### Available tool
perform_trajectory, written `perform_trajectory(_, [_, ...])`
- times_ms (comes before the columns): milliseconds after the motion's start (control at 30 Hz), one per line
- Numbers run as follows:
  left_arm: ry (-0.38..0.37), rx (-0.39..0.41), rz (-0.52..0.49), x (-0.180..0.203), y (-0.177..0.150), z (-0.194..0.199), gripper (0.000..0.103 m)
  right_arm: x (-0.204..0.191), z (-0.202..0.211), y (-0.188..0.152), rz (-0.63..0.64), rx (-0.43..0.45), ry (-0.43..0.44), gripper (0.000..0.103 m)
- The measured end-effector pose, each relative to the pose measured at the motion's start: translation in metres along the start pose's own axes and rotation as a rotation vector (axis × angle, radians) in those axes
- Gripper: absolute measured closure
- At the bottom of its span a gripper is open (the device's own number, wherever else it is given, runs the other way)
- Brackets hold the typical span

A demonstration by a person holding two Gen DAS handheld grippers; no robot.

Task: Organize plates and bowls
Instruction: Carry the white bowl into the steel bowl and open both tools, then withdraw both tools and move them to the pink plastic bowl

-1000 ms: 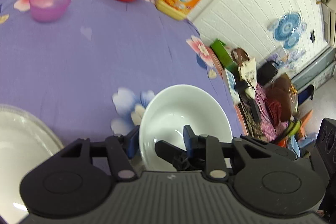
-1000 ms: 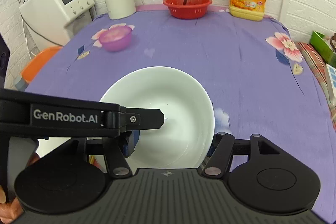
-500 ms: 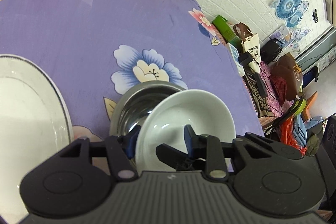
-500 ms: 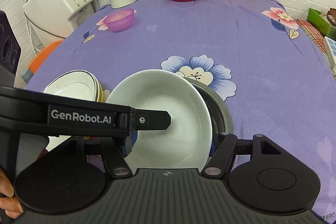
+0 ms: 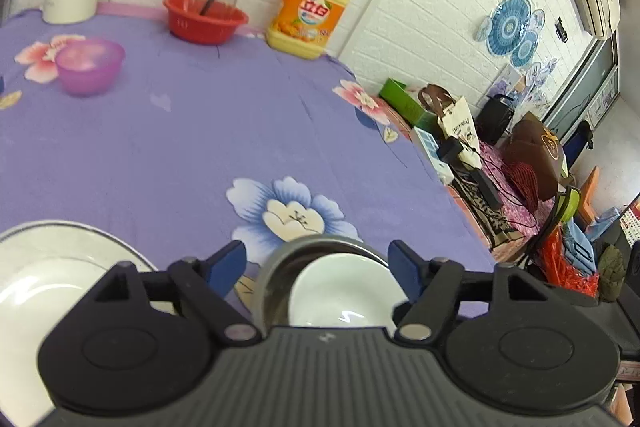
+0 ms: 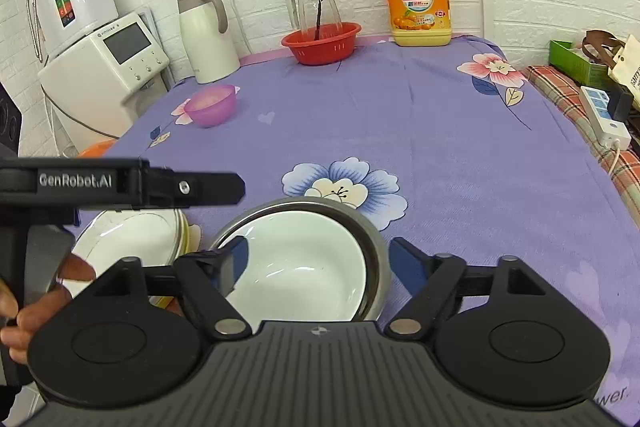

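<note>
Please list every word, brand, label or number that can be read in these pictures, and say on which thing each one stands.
"GenRobot.AI": on the black bar of the left gripper, seen from the right wrist.
"立白": on the orange label of the yellow detergent jug; its smaller print is too small to read.
Brand line on the white appliance: too small to read.
Print on the paper tag at the right edge: cut off, unreadable.

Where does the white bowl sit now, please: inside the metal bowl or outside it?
Inside: the white bowl rests nested in the metal bowl, whose rim rings it.
</note>
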State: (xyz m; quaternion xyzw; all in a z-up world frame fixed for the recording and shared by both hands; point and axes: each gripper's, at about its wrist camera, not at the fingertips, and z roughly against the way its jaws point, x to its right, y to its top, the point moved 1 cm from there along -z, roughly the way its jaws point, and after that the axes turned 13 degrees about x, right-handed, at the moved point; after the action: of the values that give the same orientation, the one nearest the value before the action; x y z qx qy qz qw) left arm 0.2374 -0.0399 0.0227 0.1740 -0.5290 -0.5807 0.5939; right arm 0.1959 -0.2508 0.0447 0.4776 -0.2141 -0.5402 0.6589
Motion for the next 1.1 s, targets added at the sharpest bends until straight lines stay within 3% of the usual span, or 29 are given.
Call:
perform_trajectory(300, [0.143,0.033,-0.052,-0.041,0.008,0.025,0.030,-0.009,-0.003,-0.005,-0.020,-0.025,0.057,0.000])
perform_trajectory(567, [0.226,0.103,-0.051,-0.079,0.031,0.049,0.030,-0.022,-0.018,0.002,-0.029,-0.055,0.084,0.000])
perform_trajectory(1100, [0.407,0.120,0.024,-0.171,0.059,0.056,0.029,-0.076,-0.084,0.039,0.054,-0.095,0.166,0.000])
